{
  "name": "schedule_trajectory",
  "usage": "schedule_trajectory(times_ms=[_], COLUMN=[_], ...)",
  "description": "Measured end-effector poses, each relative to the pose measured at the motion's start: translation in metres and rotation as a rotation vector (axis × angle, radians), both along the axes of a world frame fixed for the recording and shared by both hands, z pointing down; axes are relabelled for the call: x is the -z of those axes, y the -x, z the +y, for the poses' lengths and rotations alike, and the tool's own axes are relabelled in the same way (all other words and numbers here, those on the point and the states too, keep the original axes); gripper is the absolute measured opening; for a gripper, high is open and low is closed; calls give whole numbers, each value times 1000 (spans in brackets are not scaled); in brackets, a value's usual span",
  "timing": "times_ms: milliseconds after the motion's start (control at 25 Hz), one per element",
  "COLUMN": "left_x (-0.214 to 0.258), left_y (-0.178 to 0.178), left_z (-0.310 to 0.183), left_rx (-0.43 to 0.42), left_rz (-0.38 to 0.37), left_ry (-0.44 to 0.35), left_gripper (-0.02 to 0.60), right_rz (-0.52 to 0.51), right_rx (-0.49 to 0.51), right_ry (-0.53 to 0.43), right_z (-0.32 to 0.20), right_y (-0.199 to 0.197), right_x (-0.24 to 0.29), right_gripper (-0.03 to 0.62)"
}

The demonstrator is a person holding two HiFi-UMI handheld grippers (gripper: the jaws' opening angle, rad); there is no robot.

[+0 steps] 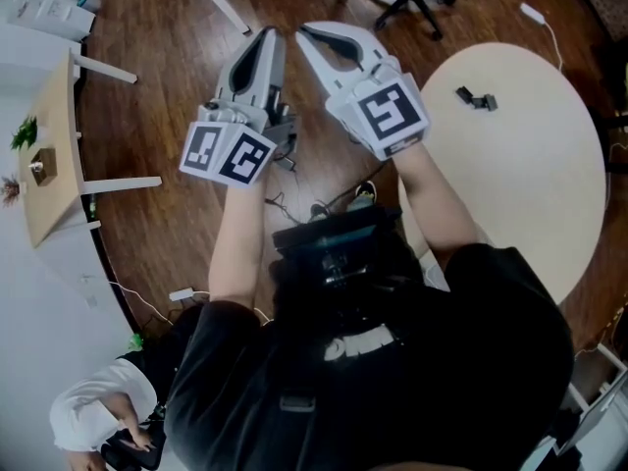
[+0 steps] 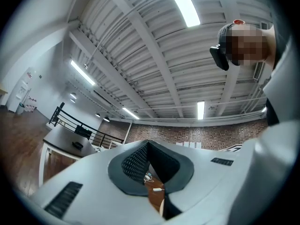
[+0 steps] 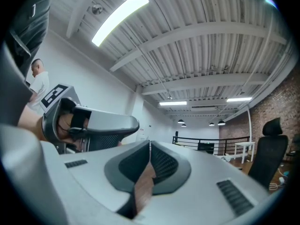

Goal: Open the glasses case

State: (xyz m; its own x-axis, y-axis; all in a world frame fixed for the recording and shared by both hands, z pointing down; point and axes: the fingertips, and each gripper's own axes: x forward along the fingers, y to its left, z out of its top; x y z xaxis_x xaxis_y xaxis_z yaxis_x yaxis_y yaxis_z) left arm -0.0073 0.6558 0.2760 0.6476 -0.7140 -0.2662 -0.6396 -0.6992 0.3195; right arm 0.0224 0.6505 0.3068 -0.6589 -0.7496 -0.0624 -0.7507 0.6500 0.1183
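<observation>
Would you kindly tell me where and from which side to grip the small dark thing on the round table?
The dark thing lies flat and long on the table, too small for detail. Probably come from above and pinch across its narrow middle, with the right gripper, the nearer one, opened first; it is shut now.

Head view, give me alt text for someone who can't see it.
A person in a black shirt holds two white-and-grey grippers, left gripper and right gripper, side by side over a dark wooden floor, both shut and empty. A round pale table at right carries a small dark object.
</observation>
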Motion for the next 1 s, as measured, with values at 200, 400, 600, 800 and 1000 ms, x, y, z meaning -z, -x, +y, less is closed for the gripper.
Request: schedule_trajectory(times_ms=[200, 400, 600, 800, 1000], left_x=[-4, -3, 5, 21, 27], left_y=[38, 75, 86, 77, 69], left_z=[30, 52, 65, 72, 70], left_rx=[-32, -12, 6, 22, 40], left_rz=[11, 19, 24, 4, -30], left_ry=[-3, -9, -32, -70, -77], left_gripper=[0, 0, 0, 0, 0], right_rz=[57, 102, 136, 113, 93], right_rx=[-29, -65, -65, -23, 7], right_ry=[4, 12, -3, -31, -37], right_z=[27, 53, 69, 73, 70], right_y=[36, 63, 75, 77, 76], right_x=[-11, -13, -4, 8, 14], right_gripper=[12, 12, 12, 12, 12])
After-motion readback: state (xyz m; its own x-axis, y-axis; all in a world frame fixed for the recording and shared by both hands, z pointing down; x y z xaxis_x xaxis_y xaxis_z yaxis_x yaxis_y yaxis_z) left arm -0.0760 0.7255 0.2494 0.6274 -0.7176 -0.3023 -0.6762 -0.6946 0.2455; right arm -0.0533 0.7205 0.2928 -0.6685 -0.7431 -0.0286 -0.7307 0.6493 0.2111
